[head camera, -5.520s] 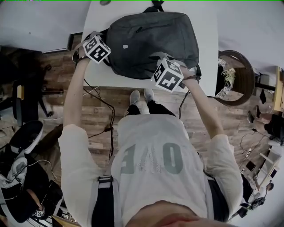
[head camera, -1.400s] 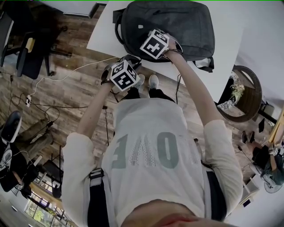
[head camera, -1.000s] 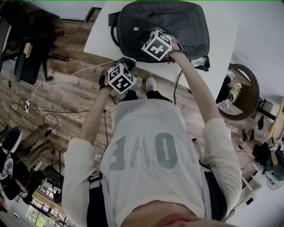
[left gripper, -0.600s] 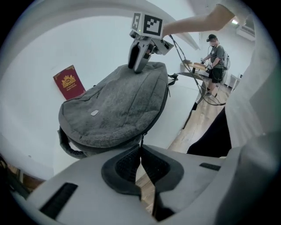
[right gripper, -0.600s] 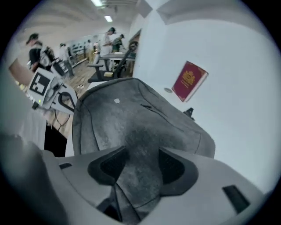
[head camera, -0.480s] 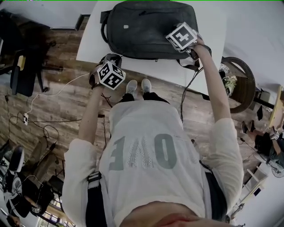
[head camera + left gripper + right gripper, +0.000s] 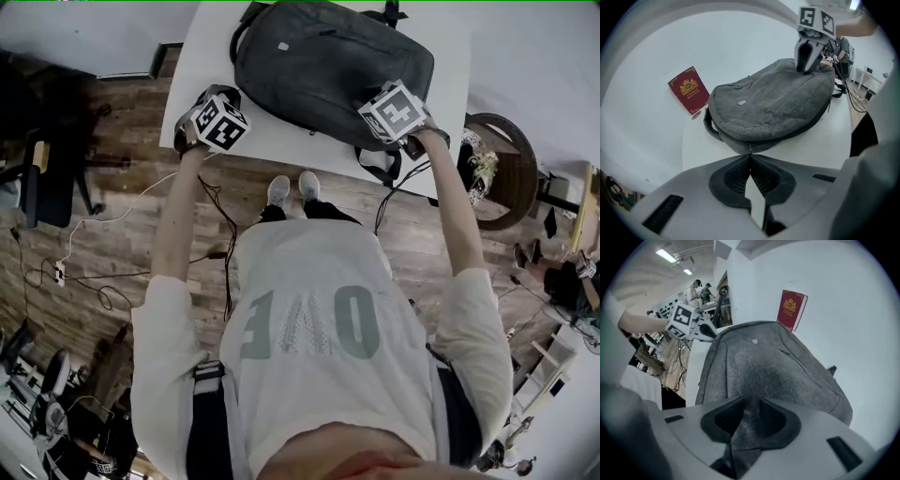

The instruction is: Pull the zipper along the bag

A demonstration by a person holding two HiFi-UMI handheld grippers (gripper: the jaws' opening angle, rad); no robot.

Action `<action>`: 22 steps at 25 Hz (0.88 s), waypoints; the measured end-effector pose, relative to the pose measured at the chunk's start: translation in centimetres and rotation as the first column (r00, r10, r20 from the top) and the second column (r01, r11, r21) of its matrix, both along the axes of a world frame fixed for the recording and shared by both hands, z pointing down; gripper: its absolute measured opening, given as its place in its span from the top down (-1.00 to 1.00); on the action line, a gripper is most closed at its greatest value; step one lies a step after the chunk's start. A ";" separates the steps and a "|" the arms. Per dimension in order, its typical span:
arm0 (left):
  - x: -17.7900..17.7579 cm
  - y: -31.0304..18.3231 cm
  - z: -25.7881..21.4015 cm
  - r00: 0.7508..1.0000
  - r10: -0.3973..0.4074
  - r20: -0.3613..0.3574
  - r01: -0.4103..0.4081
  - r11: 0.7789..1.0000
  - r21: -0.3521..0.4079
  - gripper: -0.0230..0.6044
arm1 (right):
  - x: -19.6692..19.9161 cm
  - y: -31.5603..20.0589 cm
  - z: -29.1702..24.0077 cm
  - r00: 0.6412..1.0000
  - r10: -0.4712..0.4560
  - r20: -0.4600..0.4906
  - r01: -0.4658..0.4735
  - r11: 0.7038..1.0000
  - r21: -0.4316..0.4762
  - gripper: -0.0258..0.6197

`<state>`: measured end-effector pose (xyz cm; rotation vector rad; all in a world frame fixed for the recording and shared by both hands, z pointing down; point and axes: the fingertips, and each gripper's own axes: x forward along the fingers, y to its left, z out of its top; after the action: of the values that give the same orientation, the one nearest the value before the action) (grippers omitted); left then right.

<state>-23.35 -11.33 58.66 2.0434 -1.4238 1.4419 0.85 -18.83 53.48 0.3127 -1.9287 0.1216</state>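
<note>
A dark grey backpack point(image 7: 319, 66) lies flat on the white table point(image 7: 309, 150). My left gripper point(image 7: 223, 105) is at the bag's near left corner. In the left gripper view it point(image 7: 750, 154) is shut, with the thin zipper pull point(image 7: 750, 148) caught at its tips against the backpack point(image 7: 773, 103). My right gripper point(image 7: 392, 114) sits on the bag's near right corner. Its jaws have just been closing, and in the right gripper view they point(image 7: 749, 404) pinch a fold of the backpack point(image 7: 764, 366). Each gripper shows in the other's view: the right gripper point(image 7: 805, 69) and the left gripper point(image 7: 708, 331).
A red booklet point(image 7: 689, 90) leans against the wall behind the bag, also in the right gripper view as the red booklet point(image 7: 791, 310). Bag straps point(image 7: 380, 169) hang over the table's near edge. A round wooden stool point(image 7: 506, 164) stands right of the table, and cables cross the floor.
My right gripper has moved from the middle of the bag's near edge to its right corner. My left gripper has shifted left along the table's near edge to the bag's left corner.
</note>
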 end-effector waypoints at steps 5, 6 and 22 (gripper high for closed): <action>-1.0 -4.4 -0.2 1.000 0.016 0.016 -0.016 1.000 0.004 0.84 | -1.0 3.8 -1.2 0.986 -0.123 0.112 0.132 0.988 -0.078 0.06; -1.2 -5.1 -0.2 1.000 0.017 0.016 -0.017 1.000 0.004 0.84 | -1.5 4.7 -1.1 0.983 -0.138 0.123 0.149 0.985 -0.088 0.05; 1.8 -1.7 -0.6 0.999 0.035 0.031 -0.037 0.998 0.058 0.84 | -2.0 4.9 2.6 0.975 -0.207 0.080 0.203 0.978 0.049 0.01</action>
<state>-21.55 -13.03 58.04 2.1017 -1.4646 1.4674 -1.14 -13.95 56.11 0.1350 -2.0376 -0.0409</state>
